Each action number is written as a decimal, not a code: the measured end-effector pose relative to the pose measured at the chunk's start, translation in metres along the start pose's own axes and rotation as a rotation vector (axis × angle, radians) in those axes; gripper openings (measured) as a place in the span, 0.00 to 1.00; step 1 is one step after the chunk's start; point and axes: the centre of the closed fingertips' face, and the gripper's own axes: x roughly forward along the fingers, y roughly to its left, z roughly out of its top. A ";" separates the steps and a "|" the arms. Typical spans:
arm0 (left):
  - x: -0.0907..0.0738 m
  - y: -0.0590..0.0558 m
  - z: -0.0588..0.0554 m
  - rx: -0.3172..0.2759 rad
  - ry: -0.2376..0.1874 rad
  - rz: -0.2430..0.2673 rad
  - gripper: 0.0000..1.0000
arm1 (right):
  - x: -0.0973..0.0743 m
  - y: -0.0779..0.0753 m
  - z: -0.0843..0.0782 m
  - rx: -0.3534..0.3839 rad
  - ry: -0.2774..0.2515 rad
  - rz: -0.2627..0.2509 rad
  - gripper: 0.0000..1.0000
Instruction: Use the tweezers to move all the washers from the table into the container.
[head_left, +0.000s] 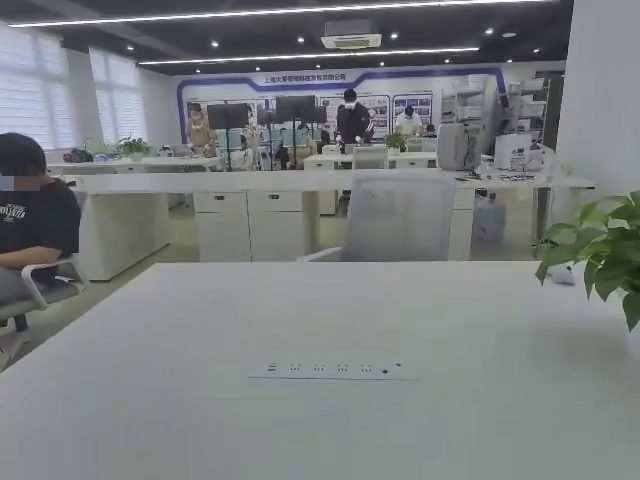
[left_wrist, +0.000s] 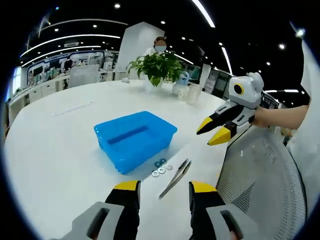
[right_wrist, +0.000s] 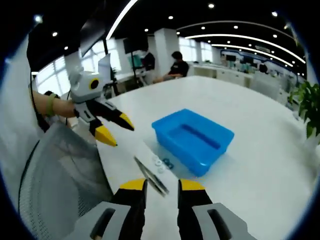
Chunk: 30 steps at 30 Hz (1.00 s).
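A blue rectangular container (left_wrist: 135, 137) (right_wrist: 192, 137) stands open and empty on the white table. Several small washers (left_wrist: 161, 167) (right_wrist: 162, 164) lie in a cluster just beside its near wall. Metal tweezers (left_wrist: 175, 178) (right_wrist: 150, 175) lie flat on the table next to the washers. My left gripper (left_wrist: 164, 192) (right_wrist: 114, 131) hovers open over the table edge, nothing between its jaws, pointing at the tweezers. My right gripper (right_wrist: 161, 186) (left_wrist: 212, 134) is also open and empty, held above the table's edge, a little short of the tweezers.
A grey mesh chair back (left_wrist: 255, 185) (right_wrist: 55, 185) stands at the table edge under both grippers. A potted plant (left_wrist: 157, 65) (head_left: 605, 250) and jars (left_wrist: 187, 92) stand farther along the table. A flush power strip (head_left: 335, 370) is set into the tabletop. A person (head_left: 30, 220) sits far left.
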 end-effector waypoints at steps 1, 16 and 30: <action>0.003 0.000 -0.003 0.017 0.018 -0.008 0.33 | 0.004 -0.002 -0.004 -0.028 0.033 -0.002 0.18; 0.034 -0.002 -0.033 0.222 0.253 -0.096 0.16 | 0.044 0.013 -0.023 -0.282 0.310 0.116 0.17; 0.042 0.008 -0.040 0.550 0.401 -0.100 0.00 | 0.058 0.015 -0.027 -0.359 0.380 0.176 0.15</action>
